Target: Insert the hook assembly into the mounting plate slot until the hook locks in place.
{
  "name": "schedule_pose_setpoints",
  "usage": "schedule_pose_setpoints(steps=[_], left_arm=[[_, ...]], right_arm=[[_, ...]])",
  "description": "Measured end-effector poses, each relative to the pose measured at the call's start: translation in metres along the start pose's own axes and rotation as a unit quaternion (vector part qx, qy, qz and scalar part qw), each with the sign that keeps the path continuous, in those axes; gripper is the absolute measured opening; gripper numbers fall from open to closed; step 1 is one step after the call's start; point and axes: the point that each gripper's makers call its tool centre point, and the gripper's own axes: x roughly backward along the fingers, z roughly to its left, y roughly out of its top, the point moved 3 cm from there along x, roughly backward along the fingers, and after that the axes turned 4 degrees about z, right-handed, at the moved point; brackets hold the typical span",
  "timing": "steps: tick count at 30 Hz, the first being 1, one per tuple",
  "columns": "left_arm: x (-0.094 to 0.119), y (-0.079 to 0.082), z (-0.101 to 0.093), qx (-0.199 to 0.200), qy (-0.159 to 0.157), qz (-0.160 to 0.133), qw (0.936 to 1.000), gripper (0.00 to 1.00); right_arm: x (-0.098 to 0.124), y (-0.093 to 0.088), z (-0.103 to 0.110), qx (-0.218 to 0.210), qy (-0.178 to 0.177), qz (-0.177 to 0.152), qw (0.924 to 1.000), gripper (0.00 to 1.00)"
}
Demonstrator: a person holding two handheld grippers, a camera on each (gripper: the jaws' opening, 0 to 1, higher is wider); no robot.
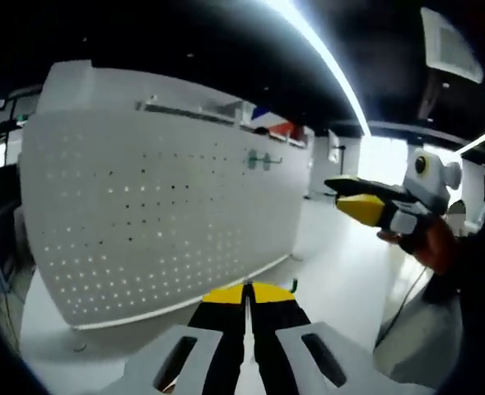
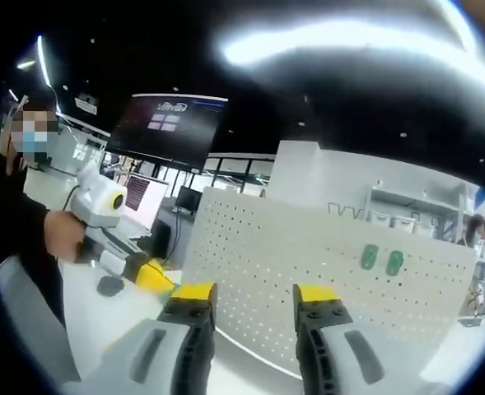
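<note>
The mounting plate (image 2: 324,271), a white perforated panel standing upright on the white table (image 1: 341,271), is seen in both views; in the left gripper view the mounting plate (image 1: 160,222) occupies the left and centre of the frame. Two small green hook pieces (image 2: 382,259) are seen on the face of the panel toward its upper right in the right gripper view, side by side; in the left gripper view the same pair (image 1: 258,160) appears near the upper right of the panel, too small for detail to be resolved. The left gripper (image 1: 248,290) is presented with its yellow-tipped jaws brought together, with no gap visible between them and nothing seen between them; it is held in front of the lower edge of the panel, apart from it. The right gripper (image 2: 256,295) is presented with its jaws spread well apart and nothing held between them, directed toward the lower part of the panel. In the left gripper view the right gripper (image 1: 366,202) is seen at the right, held in a hand (image 1: 427,243). In the right gripper view the left gripper (image 2: 147,276) is seen at the left, held above the table by a person's hand (image 2: 61,234). A dark screen (image 2: 168,127) is mounted beyond the panel.
</note>
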Motion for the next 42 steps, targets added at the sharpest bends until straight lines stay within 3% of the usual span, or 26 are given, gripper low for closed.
schedule_pose_setpoints(steps=[14,24,42], left_arm=[[0.000,0.025,-0.011,-0.002,-0.011,-0.032,0.9994,0.01],[-0.005,0.043,-0.027,-0.011,-0.027,-0.053,0.9982,0.01],[-0.012,0.047,-0.049,-0.002,-0.050,-0.063,0.9968,0.01]], right_arm=[[-0.009,-0.004,0.027,0.009,0.038,0.013,0.9991,0.30],[-0.012,-0.005,0.035,0.017,0.051,0.018,0.9984,0.26],[-0.015,-0.002,0.042,-0.005,0.069,0.007,0.9976,0.08]])
